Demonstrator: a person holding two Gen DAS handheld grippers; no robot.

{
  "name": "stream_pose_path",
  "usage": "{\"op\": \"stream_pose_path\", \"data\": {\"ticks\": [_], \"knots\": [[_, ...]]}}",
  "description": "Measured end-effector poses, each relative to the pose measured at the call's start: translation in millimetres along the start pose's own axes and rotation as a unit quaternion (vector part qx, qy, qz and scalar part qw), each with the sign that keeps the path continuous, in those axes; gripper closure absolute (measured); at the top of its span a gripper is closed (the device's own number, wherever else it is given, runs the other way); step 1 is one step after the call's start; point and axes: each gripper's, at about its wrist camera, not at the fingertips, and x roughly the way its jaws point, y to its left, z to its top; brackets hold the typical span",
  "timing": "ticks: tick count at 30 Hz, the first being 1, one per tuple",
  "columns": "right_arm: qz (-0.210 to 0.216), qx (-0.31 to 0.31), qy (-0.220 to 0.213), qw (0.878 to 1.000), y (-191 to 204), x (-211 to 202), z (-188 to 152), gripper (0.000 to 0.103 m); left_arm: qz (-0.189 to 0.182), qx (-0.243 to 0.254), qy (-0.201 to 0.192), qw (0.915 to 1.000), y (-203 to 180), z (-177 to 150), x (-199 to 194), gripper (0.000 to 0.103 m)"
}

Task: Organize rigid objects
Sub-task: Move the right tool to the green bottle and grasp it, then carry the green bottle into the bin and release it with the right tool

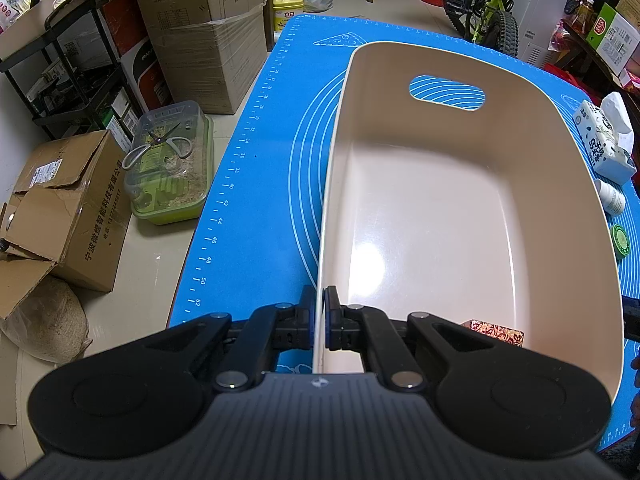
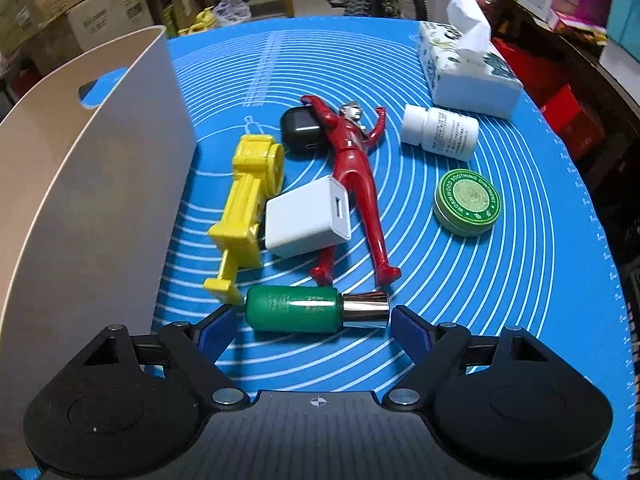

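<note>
My left gripper (image 1: 320, 316) is shut on the near left rim of the cream plastic bin (image 1: 472, 92), which stands on the blue mat. A small patterned box (image 1: 494, 330) lies inside the bin's near right corner. My right gripper (image 2: 314, 330) is open, with a green bottle with a chrome cap (image 2: 316, 312) lying between its fingertips. Beyond it lie a yellow toy (image 2: 244, 208), a white charger (image 2: 306, 216), a red figure (image 2: 356, 176), a black earbud case (image 2: 300, 128), a white pill bottle (image 2: 440, 132) and a green tin (image 2: 467, 202). The bin (image 2: 80, 184) stands to the left.
A tissue pack (image 2: 464, 68) sits at the mat's far right; it also shows in the left wrist view (image 1: 604, 140). Cardboard boxes (image 1: 72, 208), a clear container with scissors (image 1: 168, 160) and a black rack (image 1: 68, 64) stand on the floor left of the table. A bicycle (image 1: 484, 4) is behind.
</note>
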Motion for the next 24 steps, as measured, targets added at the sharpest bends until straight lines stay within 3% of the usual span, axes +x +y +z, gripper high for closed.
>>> {"op": "stream_pose_path", "data": {"ticks": [6,15,24], "knots": [[0.009,0.012,-0.005,1.000,-4.0,2.8,1.3,0.024,0.000,-0.001,0.000,1.0000,-0.1,0.0,0.0,0.097],[0.000,-0.011,-0.012,1.000,-1.6,-7.3,-3.8,0.024,-0.001,-0.002,0.000,1.0000,-1.0,0.2,0.1,0.097],[0.011,-0.017,-0.055,0.998,-2.6,-40.6,-3.7,0.024,-0.001,-0.002,0.000,1.0000,-0.8,0.2,0.1,0.097]]}}
